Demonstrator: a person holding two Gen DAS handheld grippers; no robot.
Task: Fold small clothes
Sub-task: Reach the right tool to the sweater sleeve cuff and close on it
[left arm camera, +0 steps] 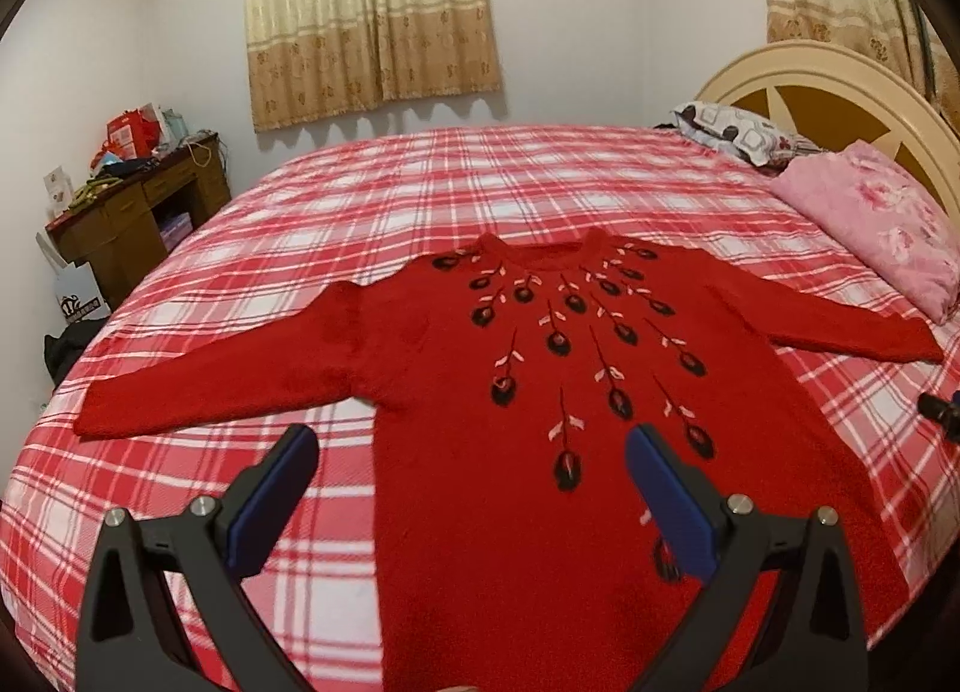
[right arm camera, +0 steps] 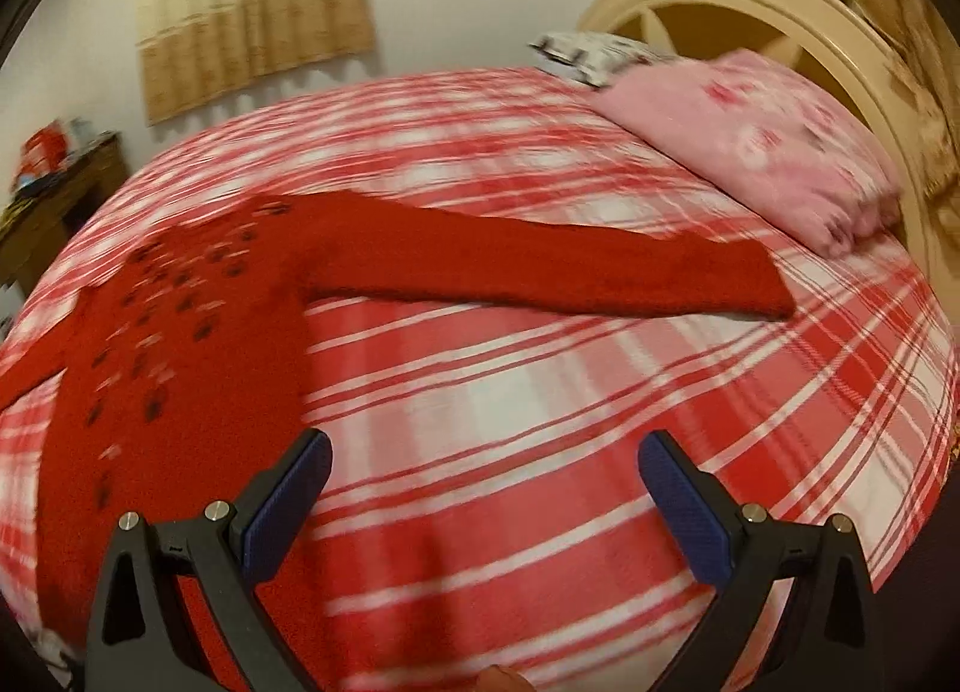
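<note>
A red sweater (left arm camera: 480, 452) with black and pink flower embroidery lies flat, front up, on the plaid bed (left arm camera: 360, 200), both sleeves spread outward. My left gripper (left arm camera: 471, 446) is open and empty, held above the sweater's lower left body. In the right wrist view, blurred by motion, the sweater (right arm camera: 180, 344) lies at left with its right sleeve (right arm camera: 540, 266) stretching right toward the pillows. My right gripper (right arm camera: 483, 452) is open and empty above bare plaid sheet (right arm camera: 540, 422), just right of the sweater's body edge. The right gripper's tip (left arm camera: 939, 410) shows at the left view's right edge.
A pink floral pillow (left arm camera: 870, 224) and a patterned pillow (left arm camera: 732, 131) lie by the cream headboard (left arm camera: 840, 74) at the right. A cluttered wooden desk (left arm camera: 138, 206) stands left of the bed. Curtains (left arm camera: 366, 14) hang on the back wall.
</note>
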